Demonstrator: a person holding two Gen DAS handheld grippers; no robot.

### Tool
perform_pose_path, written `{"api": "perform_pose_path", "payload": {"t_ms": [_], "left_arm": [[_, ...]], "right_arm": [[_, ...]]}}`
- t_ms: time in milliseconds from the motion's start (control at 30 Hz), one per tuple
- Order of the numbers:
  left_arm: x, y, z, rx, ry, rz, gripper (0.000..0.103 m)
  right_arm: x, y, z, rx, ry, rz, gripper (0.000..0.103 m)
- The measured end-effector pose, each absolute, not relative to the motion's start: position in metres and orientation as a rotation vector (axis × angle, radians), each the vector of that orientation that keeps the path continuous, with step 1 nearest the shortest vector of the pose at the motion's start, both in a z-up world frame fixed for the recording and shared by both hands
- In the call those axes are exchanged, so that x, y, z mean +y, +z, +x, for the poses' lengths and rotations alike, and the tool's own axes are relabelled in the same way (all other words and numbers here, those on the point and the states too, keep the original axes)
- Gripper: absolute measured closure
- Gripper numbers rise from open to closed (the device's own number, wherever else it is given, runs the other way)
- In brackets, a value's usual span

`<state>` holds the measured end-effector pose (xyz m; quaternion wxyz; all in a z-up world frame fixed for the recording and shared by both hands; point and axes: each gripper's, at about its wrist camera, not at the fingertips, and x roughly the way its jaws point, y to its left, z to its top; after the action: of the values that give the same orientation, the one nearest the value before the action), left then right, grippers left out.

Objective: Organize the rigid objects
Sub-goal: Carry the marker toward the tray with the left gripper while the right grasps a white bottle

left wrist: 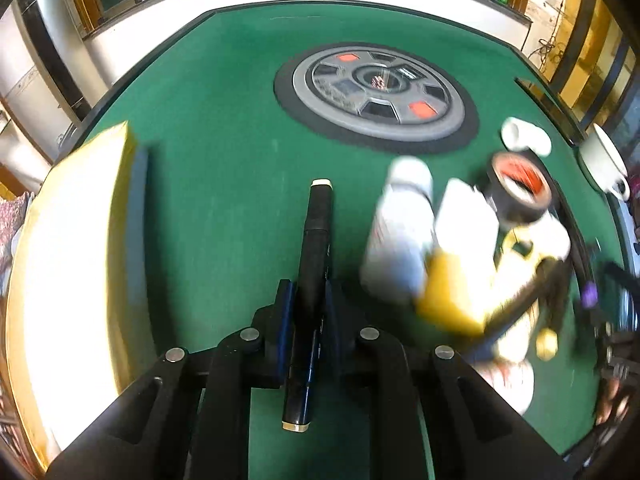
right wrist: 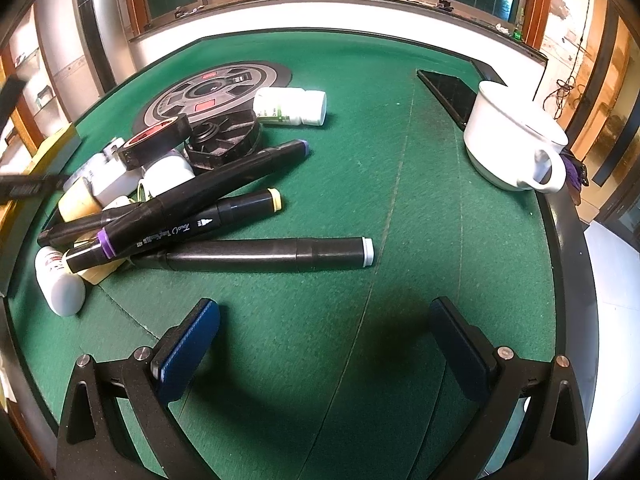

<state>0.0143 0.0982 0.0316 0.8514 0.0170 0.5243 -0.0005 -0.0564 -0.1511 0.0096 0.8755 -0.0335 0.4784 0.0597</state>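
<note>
In the left wrist view my left gripper [left wrist: 310,292] is shut on a black marker [left wrist: 316,232] with cream end caps, held lengthwise above the green felt table [left wrist: 224,128]. To its right lies a blurred pile: a white bottle [left wrist: 400,232], a tape roll [left wrist: 520,188] and a yellow item [left wrist: 452,292]. The right wrist view shows my right gripper [right wrist: 324,328] open and empty over bare felt. Ahead of it lie a grey-capped marker [right wrist: 260,256], a yellow-capped marker [right wrist: 192,224] and a purple-capped marker [right wrist: 208,188], stacked across each other.
A yellow box [left wrist: 72,260] stands at the table's left edge. A white cup [right wrist: 516,144] and a dark flat slab [right wrist: 448,88] sit at the right. A round dial [right wrist: 208,92] is set in the table's middle. Around it are a white bottle [right wrist: 292,106], a black reel [right wrist: 224,144] and a small white bottle [right wrist: 60,284].
</note>
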Motion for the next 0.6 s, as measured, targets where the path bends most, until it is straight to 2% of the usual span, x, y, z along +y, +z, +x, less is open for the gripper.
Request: {"api": "perform_pose_path", "payload": {"t_ms": [200,267,333,367,433,600], "left_arm": [[0.097,0.027,-0.024,1.060,0.010,-0.010,0.089],[0.097,0.022,-0.021,1.083,0.000,-0.031,0.089],[0.097,0.020,-0.020,1.069,0.008,-0.027,0.089],[0.095,0.019,-0.021,1.067,0.008,-0.003,0.088],[0.095,0.018,-0.017,1.077,-0.003,0.005,0.089],[0.093,0.018,-0.029,1.033,-0.012,0.030,0.090]], "right_arm": [[-0.149,0.013,-0.062,0.992,0.229,-0.029,0.001],[-0.147,0.017,-0.066,0.976,0.293,0.001,0.010],[-0.140,0.020,-0.070,0.980,0.385,0.015,0.031],[-0.136,0.021,-0.072,0.985,0.447,0.025,0.036],[-0.125,0.028,-0.081,0.987,0.586,0.030,0.053],[-0.085,0.052,-0.123,0.936,0.828,-0.144,0.055]]}}
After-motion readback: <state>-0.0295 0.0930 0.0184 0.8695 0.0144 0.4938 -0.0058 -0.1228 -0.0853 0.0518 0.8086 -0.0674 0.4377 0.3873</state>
